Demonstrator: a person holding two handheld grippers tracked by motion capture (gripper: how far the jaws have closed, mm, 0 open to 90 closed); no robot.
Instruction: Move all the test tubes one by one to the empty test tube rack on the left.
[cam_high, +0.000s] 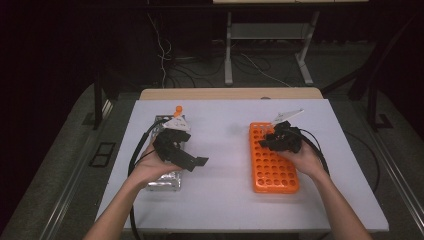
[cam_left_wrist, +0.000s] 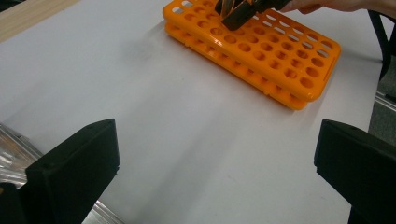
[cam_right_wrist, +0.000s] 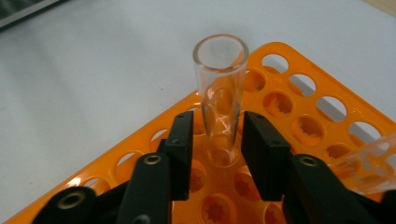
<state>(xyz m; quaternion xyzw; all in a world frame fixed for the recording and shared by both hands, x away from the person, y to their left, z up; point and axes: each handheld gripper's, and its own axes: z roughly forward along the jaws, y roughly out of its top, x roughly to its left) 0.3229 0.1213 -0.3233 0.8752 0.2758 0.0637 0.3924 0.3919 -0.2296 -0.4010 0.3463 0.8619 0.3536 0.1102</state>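
right fingers (cam_right_wrist: 212, 140) pinching a clear tube (cam_right_wrist: 220, 93) (its base hidden in the orange rack (cam_right_wrist: 299, 74)); left fingers (cam_left_wrist: 215, 172) spread.

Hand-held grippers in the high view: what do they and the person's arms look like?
Both hand-held grippers, left and right, are black with blocky jaws. Each carries a grey three-cornered plate and trails a black looping cable. The forearms are bare, with no sleeves or gloves.

Left gripper (cam_high: 197, 163), right gripper (cam_right_wrist: 212, 140): black angular jaws, brass-coloured screws, black looping cables; forearms bare, no sleeves.
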